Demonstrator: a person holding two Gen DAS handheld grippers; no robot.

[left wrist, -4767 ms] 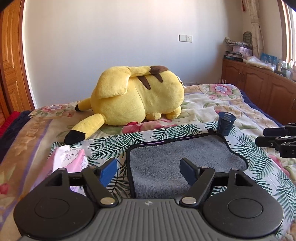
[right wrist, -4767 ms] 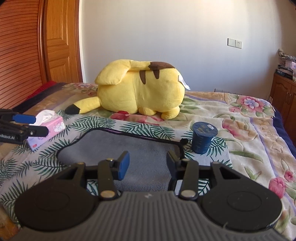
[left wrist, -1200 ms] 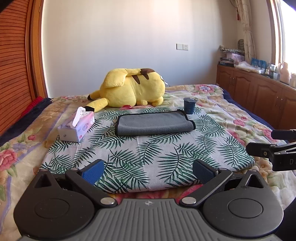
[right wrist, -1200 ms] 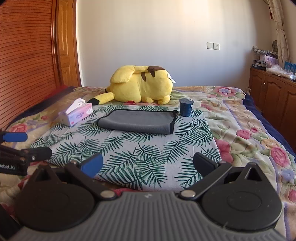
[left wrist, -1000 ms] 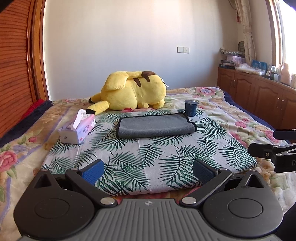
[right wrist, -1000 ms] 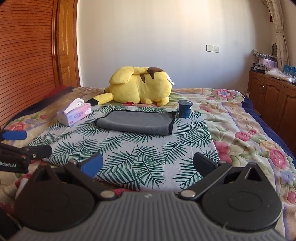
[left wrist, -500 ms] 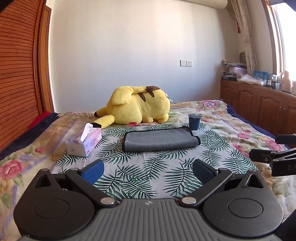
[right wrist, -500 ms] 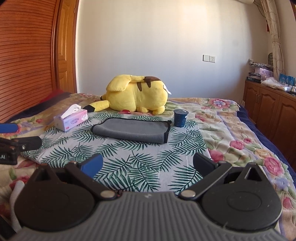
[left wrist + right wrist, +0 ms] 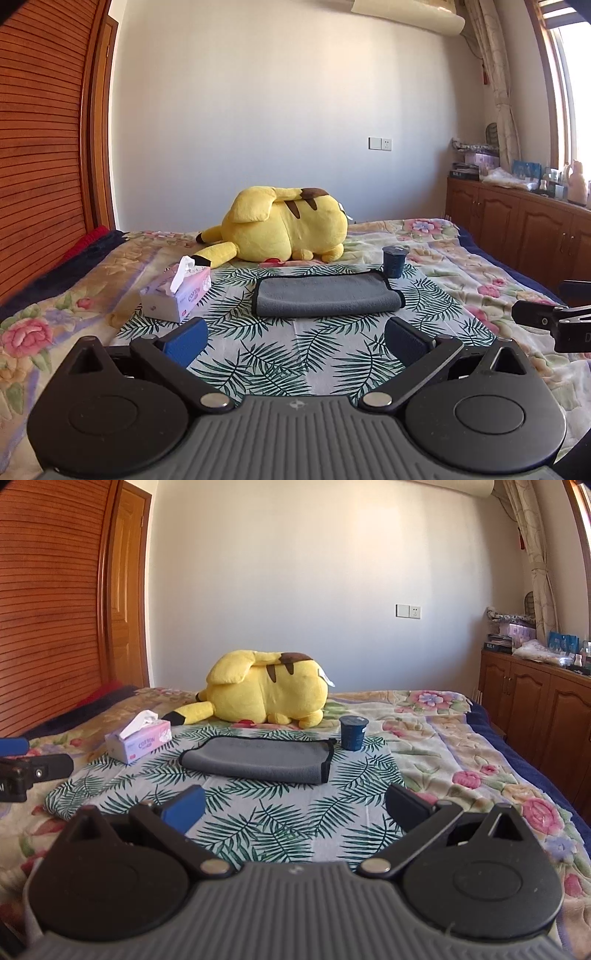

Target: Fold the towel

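Note:
The grey towel [image 9: 325, 297] with a dark hem lies folded on the palm-leaf cloth [image 9: 280, 354] on the bed; it also shows in the right wrist view [image 9: 258, 759]. My left gripper [image 9: 295, 341] is open and empty, held well back from the towel near the bed's front edge. My right gripper [image 9: 295, 810] is open and empty, equally far back. The right gripper's fingers [image 9: 546, 314] show at the right edge of the left wrist view. The left gripper's fingers [image 9: 37, 771] show at the left edge of the right wrist view.
A yellow plush toy [image 9: 284, 225] lies behind the towel. A dark blue cup [image 9: 394, 261] stands at the towel's far right corner. A pink tissue box [image 9: 177, 293] sits to the left. Wooden cabinets [image 9: 517, 225] line the right wall, a wooden wardrobe [image 9: 48, 609] the left.
Both grippers have drawn back from the towel and risen, and their jaws have opened wide. The towel lies folded and has not moved in the last second.

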